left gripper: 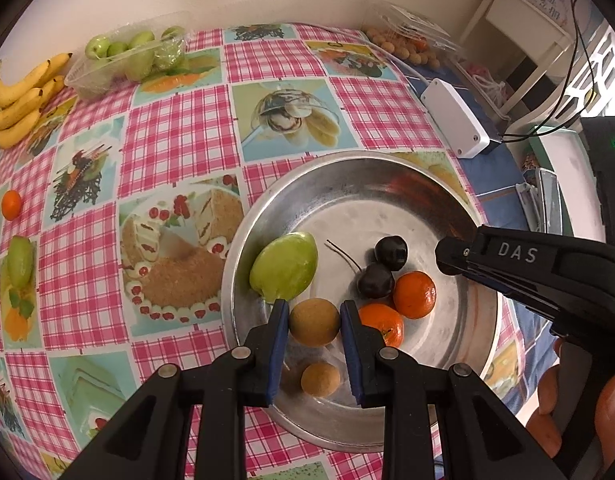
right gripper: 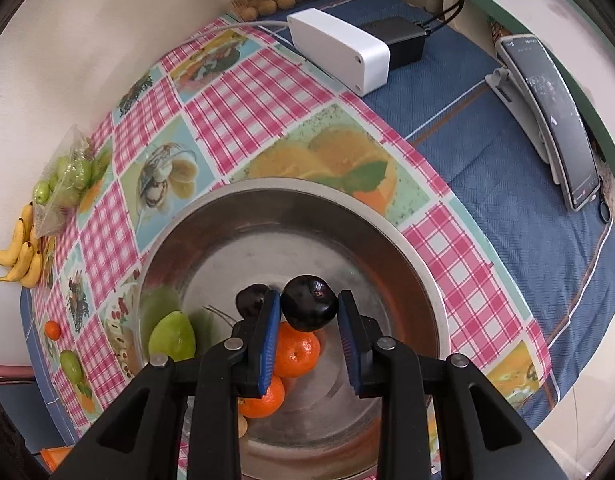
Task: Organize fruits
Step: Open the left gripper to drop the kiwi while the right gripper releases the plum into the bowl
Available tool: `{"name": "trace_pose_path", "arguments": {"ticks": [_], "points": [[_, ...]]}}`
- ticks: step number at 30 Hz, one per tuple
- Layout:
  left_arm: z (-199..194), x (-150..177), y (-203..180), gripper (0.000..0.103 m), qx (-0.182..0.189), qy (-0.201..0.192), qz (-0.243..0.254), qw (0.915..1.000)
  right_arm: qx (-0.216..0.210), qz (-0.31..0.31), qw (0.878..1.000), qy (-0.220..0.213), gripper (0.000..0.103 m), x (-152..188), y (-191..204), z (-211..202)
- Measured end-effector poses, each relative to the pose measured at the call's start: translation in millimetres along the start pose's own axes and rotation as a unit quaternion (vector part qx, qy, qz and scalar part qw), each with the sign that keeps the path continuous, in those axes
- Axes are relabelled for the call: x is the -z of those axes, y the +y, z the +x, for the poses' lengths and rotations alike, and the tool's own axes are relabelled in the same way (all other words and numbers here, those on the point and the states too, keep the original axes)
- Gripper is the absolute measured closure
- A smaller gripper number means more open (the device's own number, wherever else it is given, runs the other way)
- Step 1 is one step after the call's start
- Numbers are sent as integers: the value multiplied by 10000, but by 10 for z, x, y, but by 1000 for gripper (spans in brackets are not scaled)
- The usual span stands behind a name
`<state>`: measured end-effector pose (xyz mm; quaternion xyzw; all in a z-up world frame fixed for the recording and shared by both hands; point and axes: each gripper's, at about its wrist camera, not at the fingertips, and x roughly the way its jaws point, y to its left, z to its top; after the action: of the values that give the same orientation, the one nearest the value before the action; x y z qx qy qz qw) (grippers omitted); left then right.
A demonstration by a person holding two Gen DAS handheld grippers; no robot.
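Observation:
A metal bowl (left gripper: 367, 200) on the checked cloth holds a green fruit (left gripper: 284, 266), two oranges (left gripper: 414, 294) and a brown longan (left gripper: 320, 379). My left gripper (left gripper: 314, 312) is shut on a second longan (left gripper: 314, 322), low over the bowl's near side. My right gripper (right gripper: 309, 304) is shut on a dark cherry (right gripper: 309, 308) above the bowl (right gripper: 287, 220). Another cherry (right gripper: 249, 300) lies just behind its left finger. In the left wrist view the right gripper (left gripper: 443, 256) comes in from the right, the held cherry (left gripper: 391, 253) at its tip and the other cherry (left gripper: 374, 280) below it.
Bananas (left gripper: 23, 100) and a plastic tub of green fruits (left gripper: 127, 56) sit at the far left. A small orange (left gripper: 11, 204) and a green fruit (left gripper: 20, 260) lie on the cloth. A tub of longans (left gripper: 407, 46), a white box (left gripper: 455, 118) and a phone on a stand (right gripper: 555, 120) are to the right.

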<state>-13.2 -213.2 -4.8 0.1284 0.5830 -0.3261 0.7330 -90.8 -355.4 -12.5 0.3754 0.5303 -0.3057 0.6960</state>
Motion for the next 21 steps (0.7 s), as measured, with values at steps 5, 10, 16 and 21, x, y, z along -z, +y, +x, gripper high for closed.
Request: {"name": "trace_pose_path", "arguments": {"ticks": [5, 10, 16, 21], "points": [[25, 0, -5, 75, -19, 41, -3, 10000, 45, 43, 9999, 101, 72, -13, 4, 107], [78, -11, 9, 75, -42, 98, -59, 9999, 53, 55, 9999, 136, 72, -21, 9, 134], [95, -10, 42, 75, -65, 130, -97, 9998, 95, 48, 9998, 174, 72, -21, 12, 144], [114, -15, 47, 74, -98, 172, -128, 9997, 146, 52, 9996, 233, 72, -18, 28, 181]]}}
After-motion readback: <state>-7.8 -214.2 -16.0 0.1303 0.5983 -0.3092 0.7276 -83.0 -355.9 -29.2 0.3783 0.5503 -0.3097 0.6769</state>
